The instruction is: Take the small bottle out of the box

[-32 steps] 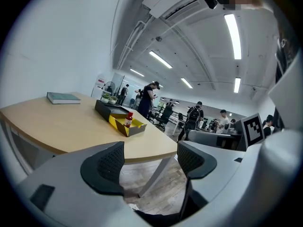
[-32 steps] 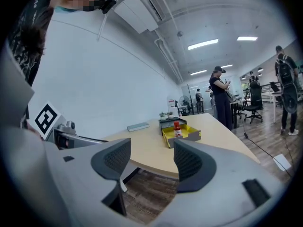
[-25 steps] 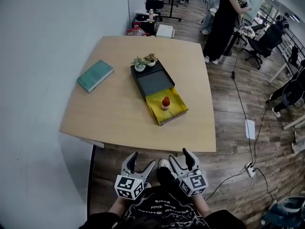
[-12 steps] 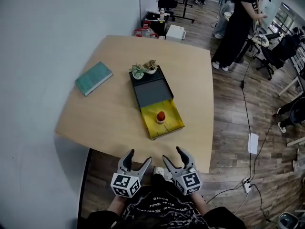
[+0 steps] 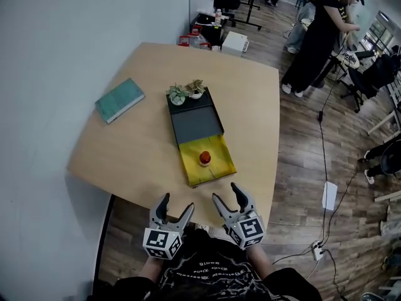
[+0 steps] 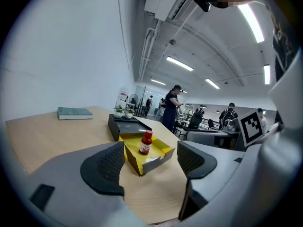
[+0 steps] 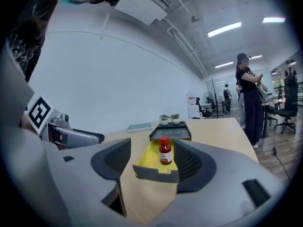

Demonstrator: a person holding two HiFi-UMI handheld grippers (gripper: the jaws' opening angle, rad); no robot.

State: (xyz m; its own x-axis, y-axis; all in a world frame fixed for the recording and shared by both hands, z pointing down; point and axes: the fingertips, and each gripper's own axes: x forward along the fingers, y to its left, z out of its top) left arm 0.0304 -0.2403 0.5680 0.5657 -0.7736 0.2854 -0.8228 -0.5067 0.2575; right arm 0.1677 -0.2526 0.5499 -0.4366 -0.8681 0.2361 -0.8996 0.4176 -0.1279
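A small red-capped bottle (image 5: pixel 205 158) stands upright in the yellow pulled-out drawer (image 5: pixel 216 172) of a black box (image 5: pixel 191 119) on the wooden table (image 5: pixel 138 143). In the left gripper view the bottle (image 6: pixel 146 143) is ahead, between the jaws' line of sight; in the right gripper view the bottle (image 7: pixel 164 151) stands straight ahead too. My left gripper (image 5: pixel 174 209) and right gripper (image 5: pixel 226 198) hover open and empty just short of the table's near edge.
Two small potted plants (image 5: pixel 186 91) sit on the box's far end. A teal book (image 5: pixel 119 99) lies at the table's left. A grey wall runs along the left. A person in black (image 5: pixel 319 36) stands at the far right among office chairs; cables lie on the floor.
The view has moved closer to the table. Both grippers have come forward to the table's near edge, still open.
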